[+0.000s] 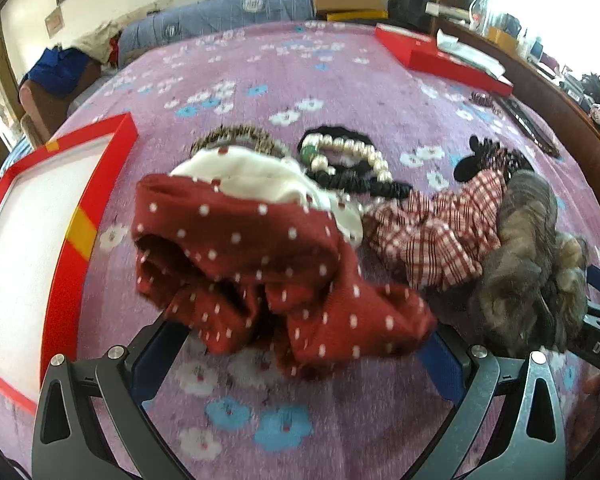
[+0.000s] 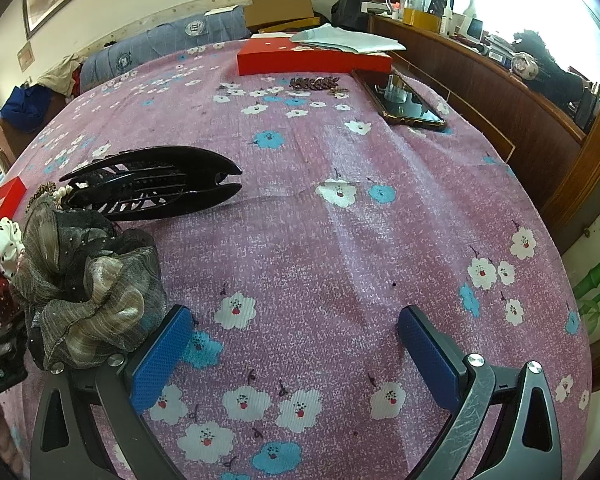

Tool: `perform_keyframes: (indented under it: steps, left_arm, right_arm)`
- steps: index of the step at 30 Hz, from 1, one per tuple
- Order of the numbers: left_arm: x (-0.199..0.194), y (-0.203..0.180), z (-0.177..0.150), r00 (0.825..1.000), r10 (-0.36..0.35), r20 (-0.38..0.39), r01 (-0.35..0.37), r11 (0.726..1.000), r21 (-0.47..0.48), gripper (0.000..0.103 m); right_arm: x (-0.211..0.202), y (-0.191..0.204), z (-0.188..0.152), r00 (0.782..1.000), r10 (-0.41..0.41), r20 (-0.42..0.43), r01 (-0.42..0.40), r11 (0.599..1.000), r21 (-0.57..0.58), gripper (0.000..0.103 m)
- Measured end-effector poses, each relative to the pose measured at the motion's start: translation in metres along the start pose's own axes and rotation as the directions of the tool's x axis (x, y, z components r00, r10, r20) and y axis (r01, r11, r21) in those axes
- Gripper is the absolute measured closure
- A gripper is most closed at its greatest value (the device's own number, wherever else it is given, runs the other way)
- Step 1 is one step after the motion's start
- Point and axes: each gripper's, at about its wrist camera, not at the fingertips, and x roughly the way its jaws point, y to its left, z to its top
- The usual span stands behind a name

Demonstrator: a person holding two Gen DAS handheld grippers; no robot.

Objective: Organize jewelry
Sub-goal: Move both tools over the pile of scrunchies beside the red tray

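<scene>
Risk first: our left gripper (image 1: 300,344) sits lower centre with jaws wide apart around the red polka-dot scrunchie (image 1: 268,272); we can't tell whether the pads touch it, and closing could also snag the white dotted scrunchie (image 1: 268,184) lying against it, or miss the red tray (image 1: 96,216) at left. Our right gripper (image 2: 296,352) is wide open and empty over bare bedspread (image 2: 340,220), just beside the grey scrunchie (image 2: 88,296). We count four scrunchies including the plaid scrunchie (image 1: 440,232), one pearl bracelet (image 1: 352,156), one black hair claw (image 2: 152,184), one phone (image 2: 408,100).
</scene>
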Motion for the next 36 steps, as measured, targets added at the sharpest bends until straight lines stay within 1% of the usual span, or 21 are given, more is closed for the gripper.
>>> perform_keyframes:
  steps: [1,3,6,11,13,16,20,23,27,31,36]
  left_arm:
    - [-0.002,0.002,-0.002,1.000,0.002,-0.029,-0.002,1.000,-0.009,0.000]
    - [-0.008,0.006,-0.004,0.999,-0.010,-0.036,0.009,1.000,-0.024,0.000]
    - [-0.033,0.008,-0.009,1.000,-0.013,0.001,0.013,0.999,-0.051,0.000]
    - [-0.071,0.011,-0.010,0.997,0.003,0.072,0.002,0.998,-0.071,0.000]
    - [-0.082,0.014,-0.010,0.995,0.022,0.094,-0.016,0.997,-0.069,0.000]
    - [-0.094,0.019,-0.008,0.993,0.034,0.115,-0.027,0.998,-0.060,0.000]
    - [-0.107,0.024,-0.002,0.990,0.019,0.137,-0.012,0.999,-0.048,0.000]
    - [-0.113,0.026,0.002,0.988,0.003,0.152,0.001,1.000,-0.029,0.000]
    - [-0.122,0.026,0.006,0.983,-0.001,0.184,0.002,1.000,-0.003,0.000]
    - [-0.131,0.032,0.009,0.977,-0.025,0.211,0.024,1.000,0.009,0.000]
    - [-0.135,0.046,0.012,0.977,-0.022,0.212,0.021,1.000,0.007,0.000]
  right_arm:
    - [0.000,-0.001,0.000,1.000,0.004,-0.002,-0.004,1.000,-0.007,0.000]
    - [0.005,0.001,0.006,1.000,0.010,-0.002,-0.010,1.000,-0.012,0.000]
    - [0.003,0.000,0.005,1.000,0.011,-0.004,-0.011,1.000,-0.017,0.000]
    - [-0.008,-0.001,-0.007,0.998,-0.015,-0.054,0.015,1.000,0.011,0.002]
    - [-0.019,-0.003,-0.014,0.998,-0.036,-0.050,0.036,0.999,0.011,0.003]
    - [-0.039,-0.009,-0.022,0.997,-0.074,-0.038,0.075,0.997,0.023,0.003]
    - [-0.066,-0.016,-0.025,0.994,-0.108,-0.016,0.108,0.993,0.050,0.003]
    - [-0.090,-0.016,-0.023,0.994,-0.112,0.019,0.110,0.991,0.082,0.003]
    - [-0.113,-0.003,-0.015,0.993,-0.103,0.059,0.097,0.991,0.096,0.003]
    - [-0.131,0.020,-0.010,0.993,-0.082,0.083,0.075,0.994,0.077,0.003]
    - [-0.147,0.044,-0.008,0.994,-0.047,0.100,0.040,0.997,0.068,0.003]
